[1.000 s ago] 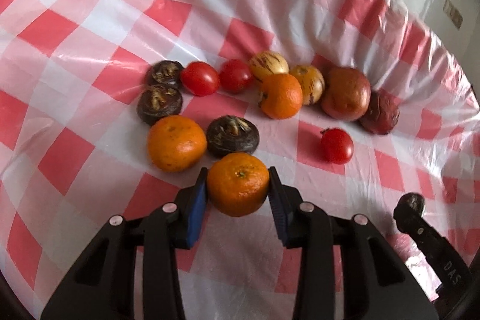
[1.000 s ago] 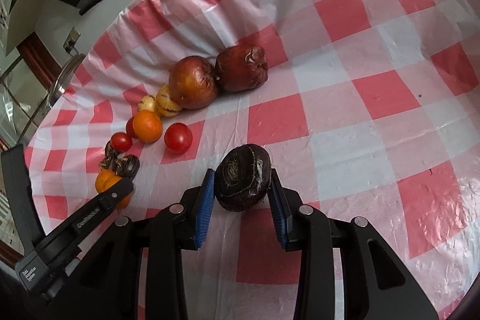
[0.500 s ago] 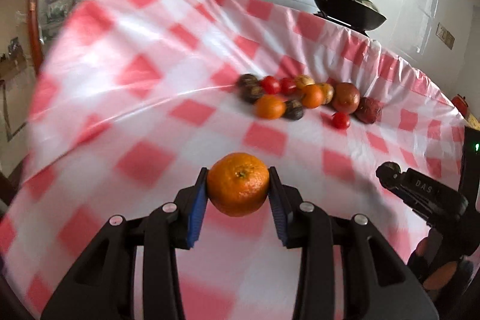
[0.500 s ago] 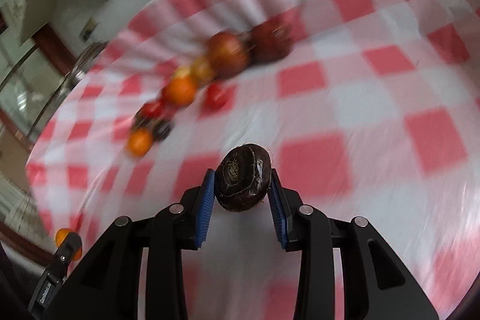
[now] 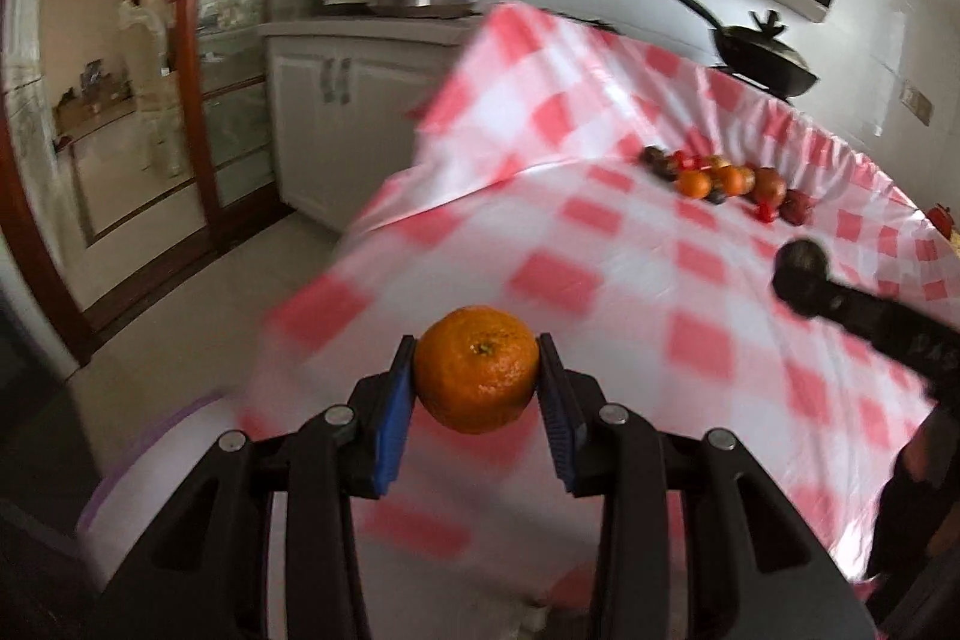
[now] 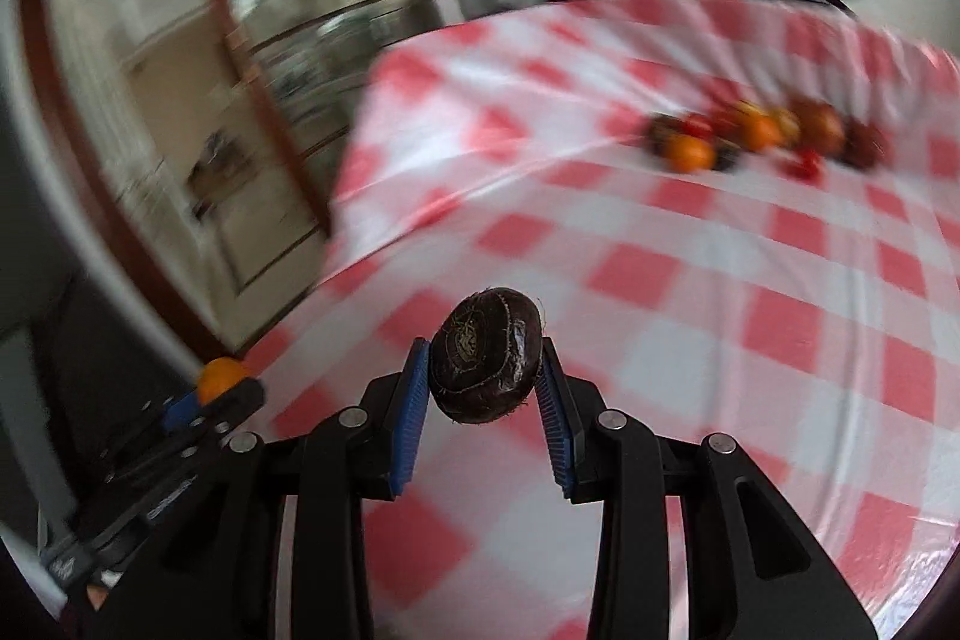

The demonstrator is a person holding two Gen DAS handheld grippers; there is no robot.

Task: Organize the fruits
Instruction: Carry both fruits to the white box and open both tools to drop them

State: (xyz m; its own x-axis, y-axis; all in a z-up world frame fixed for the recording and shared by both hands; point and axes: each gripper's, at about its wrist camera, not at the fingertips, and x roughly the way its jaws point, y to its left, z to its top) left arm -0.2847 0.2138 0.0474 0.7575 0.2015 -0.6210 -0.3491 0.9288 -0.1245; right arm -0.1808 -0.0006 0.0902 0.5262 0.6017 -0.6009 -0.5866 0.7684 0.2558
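My left claw (image 5: 477,382) grips a mandarin orange (image 5: 477,369) at lower centre of its frame. My right claw (image 6: 485,379) clamps a dark water chestnut (image 6: 487,363). The remaining fruit (image 5: 729,184) sits clustered at upper right on the checked table (image 5: 600,268).

Left gripper (image 5: 477,376) has both blue pads (image 5: 393,424) pressed tight against the sides of an orange (image 5: 477,369), carrying it up in the air, fingers pointing forward and a bit down. Right gripper (image 6: 486,370) is doing the same thing with a dark round fruit (image 6: 486,363), clamped between its blue pads (image 6: 410,421) and held clear of the surface. The two sit side by side: the right one's tip pokes into the left wrist view at the right edge, and the left one shows at the lower left of the right wrist view. Both views are motion-blurred.
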